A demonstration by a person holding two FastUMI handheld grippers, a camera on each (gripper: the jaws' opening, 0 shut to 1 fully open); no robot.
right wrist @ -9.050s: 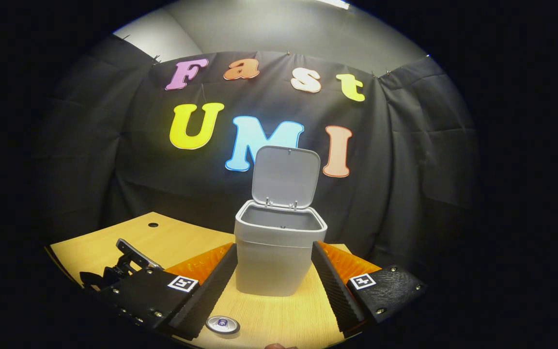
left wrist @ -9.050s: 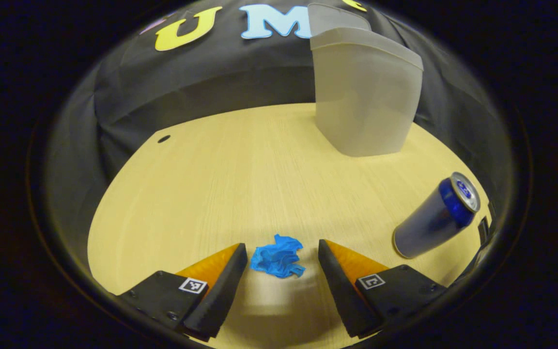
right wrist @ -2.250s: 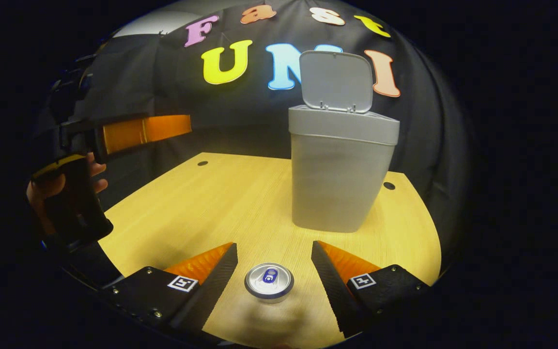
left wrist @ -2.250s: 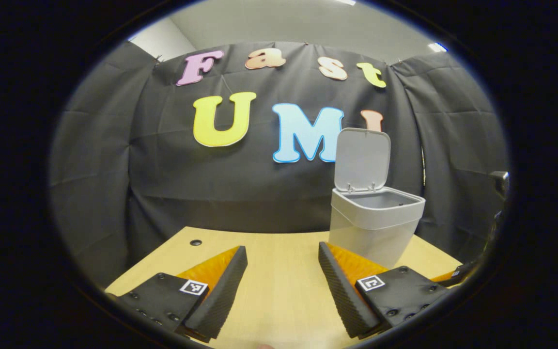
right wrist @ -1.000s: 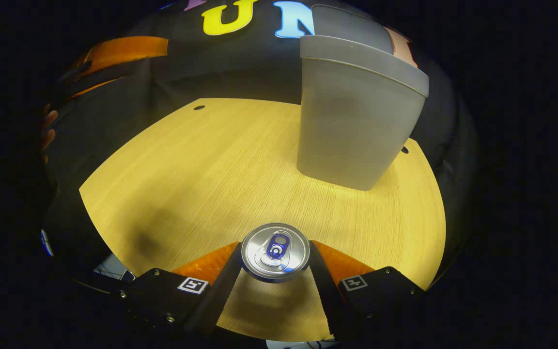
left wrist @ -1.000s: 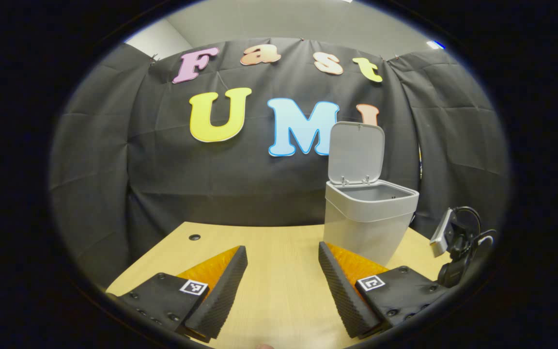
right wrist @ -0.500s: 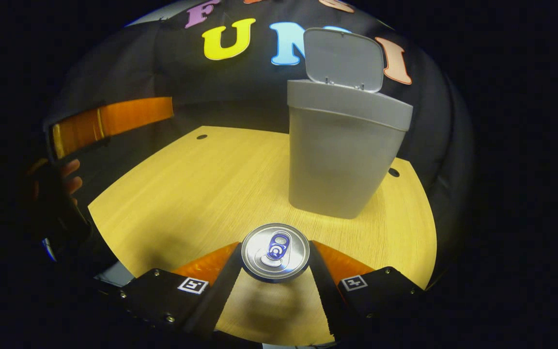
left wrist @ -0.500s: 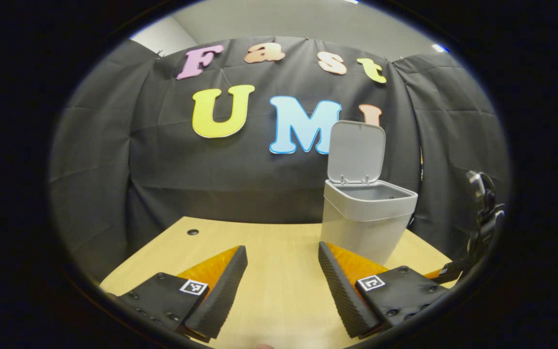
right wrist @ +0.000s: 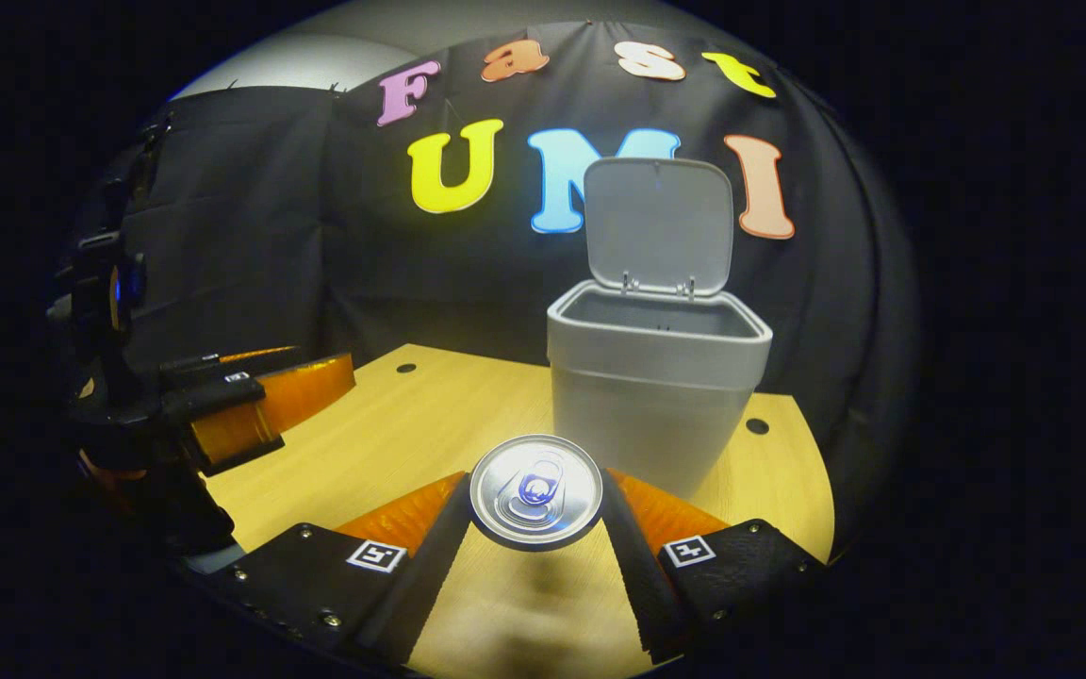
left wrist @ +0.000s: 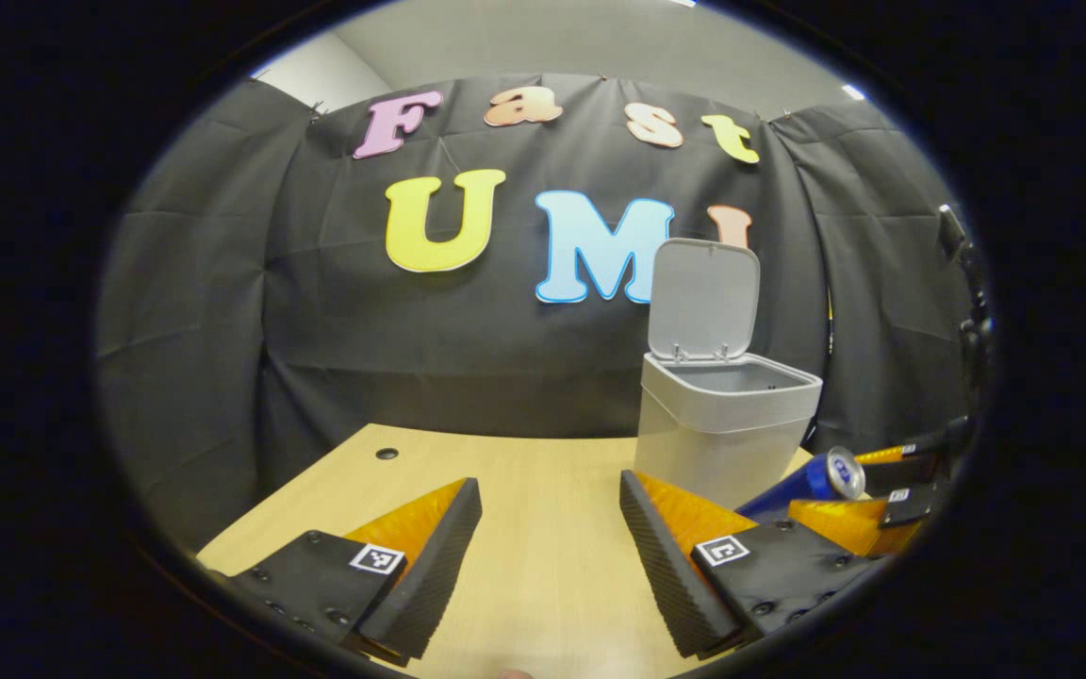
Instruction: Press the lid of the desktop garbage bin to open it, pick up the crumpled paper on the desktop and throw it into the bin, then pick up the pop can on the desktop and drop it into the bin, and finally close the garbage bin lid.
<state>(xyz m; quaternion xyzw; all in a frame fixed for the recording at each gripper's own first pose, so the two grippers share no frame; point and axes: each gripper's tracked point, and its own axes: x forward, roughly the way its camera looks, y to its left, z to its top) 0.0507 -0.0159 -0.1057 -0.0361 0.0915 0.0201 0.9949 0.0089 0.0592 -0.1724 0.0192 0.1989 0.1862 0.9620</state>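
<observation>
The grey garbage bin [right wrist: 658, 377] stands on the wooden desk with its lid [right wrist: 658, 224] raised upright. My right gripper [right wrist: 535, 514] is shut on the pop can [right wrist: 535, 490], whose silver top faces the camera, held above the desk in front of the bin. In the left gripper view the bin [left wrist: 720, 424] stands to the right, and the blue can [left wrist: 807, 483] shows tilted in the right gripper [left wrist: 868, 500] beside it. My left gripper [left wrist: 548, 547] hovers open over the desk with nothing between its fingers.
The wooden desk [right wrist: 430, 415] has small round holes [right wrist: 758, 426] near its back corners. In the right gripper view the left gripper [right wrist: 251, 401] is held out at the left, above the desk's left edge. Black cloth walls close the booth behind.
My right gripper has lifted the can off the desk and tilted up level toward the bin's opening. The can and right gripper have come into the left gripper view.
</observation>
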